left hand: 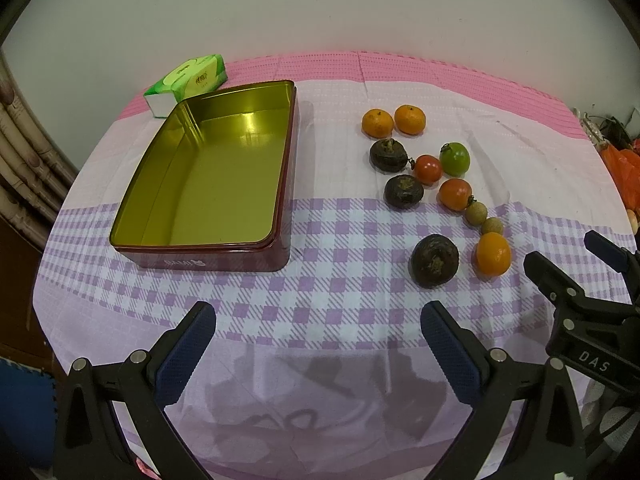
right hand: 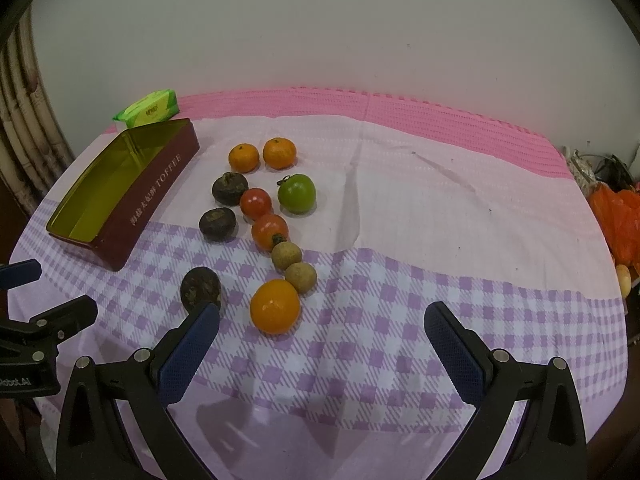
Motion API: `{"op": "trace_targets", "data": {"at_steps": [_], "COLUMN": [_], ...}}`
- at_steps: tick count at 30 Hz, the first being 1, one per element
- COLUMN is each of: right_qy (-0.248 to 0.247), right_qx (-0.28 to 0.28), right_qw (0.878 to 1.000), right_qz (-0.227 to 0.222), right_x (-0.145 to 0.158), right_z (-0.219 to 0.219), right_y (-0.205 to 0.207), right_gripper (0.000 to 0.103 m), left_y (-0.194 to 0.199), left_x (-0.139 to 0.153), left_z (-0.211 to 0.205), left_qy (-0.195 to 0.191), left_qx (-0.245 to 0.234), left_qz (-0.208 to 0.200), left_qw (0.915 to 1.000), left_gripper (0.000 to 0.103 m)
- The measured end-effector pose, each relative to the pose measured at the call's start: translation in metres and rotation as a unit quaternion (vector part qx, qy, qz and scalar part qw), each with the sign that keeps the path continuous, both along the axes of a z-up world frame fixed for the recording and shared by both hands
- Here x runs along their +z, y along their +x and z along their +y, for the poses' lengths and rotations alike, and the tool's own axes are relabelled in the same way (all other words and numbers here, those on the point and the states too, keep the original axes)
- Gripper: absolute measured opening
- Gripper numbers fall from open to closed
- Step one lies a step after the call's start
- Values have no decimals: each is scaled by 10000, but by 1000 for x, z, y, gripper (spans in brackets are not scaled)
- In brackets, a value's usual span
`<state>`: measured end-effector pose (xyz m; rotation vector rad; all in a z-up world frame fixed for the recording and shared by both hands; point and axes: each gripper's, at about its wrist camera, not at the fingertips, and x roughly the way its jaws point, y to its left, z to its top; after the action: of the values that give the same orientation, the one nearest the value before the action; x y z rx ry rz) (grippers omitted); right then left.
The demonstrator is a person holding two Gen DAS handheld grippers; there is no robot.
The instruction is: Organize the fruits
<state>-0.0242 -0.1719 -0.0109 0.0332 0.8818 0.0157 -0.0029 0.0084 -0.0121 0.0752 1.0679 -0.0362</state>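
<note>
Both grippers, left [left hand: 318, 322] and right [right hand: 322, 322], are hovering spread wide and empty; 11 fruits [right hand: 275, 306] are lying loose beside the empty tin [left hand: 200, 184], probably awaiting sorting.

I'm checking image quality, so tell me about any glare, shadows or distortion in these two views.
Left wrist view: bright glare on the tin's gold interior, gripper shadows on the tablecloth in front. Right wrist view: fisheye bends the table edge, corners go black, soft fruit shadows.
</note>
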Motion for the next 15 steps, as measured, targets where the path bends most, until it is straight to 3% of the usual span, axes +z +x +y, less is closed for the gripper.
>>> {"op": "trace_targets", "data": {"at_steps": [15], "right_qy": [4], "right_qx": [10], "right_qw": [10000], "right_qz": [98], "right_x": [-2], "right_z": [1], "right_y": [2], "right_gripper": [102], "left_y": [3], "left_x": [-6], "left_z": [-1], "left_qy": [32], "left_qx": [-19], "left_qz": [92], "left_qw": [10000], "left_gripper": [101]}}
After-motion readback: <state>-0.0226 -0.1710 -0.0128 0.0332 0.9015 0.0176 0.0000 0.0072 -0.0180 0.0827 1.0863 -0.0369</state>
